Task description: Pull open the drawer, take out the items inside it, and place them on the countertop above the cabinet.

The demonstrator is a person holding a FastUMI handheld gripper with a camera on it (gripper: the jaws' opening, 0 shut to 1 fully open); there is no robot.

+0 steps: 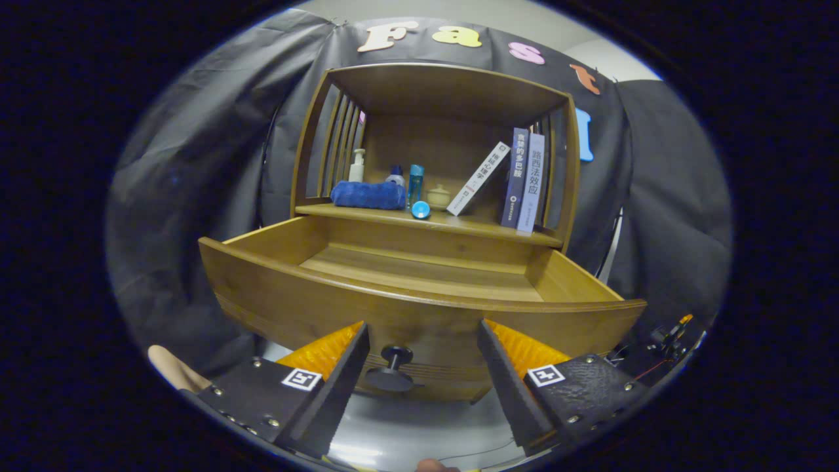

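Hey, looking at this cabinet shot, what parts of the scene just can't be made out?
- Drawer interior, gripper view: its own front panel hides the near floor, so items lying there cannot be ruled out.
- Small jar on the shelf: too small to identify.
- Bottle behind the blue towel: its lower part is covered.
- Open claw flanks the knob.

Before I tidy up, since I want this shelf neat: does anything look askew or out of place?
Yes. One white book leans against the two upright books, and a blue cap lies loose by the blue bottle. The drawer stands open. The claw is open around its knob.
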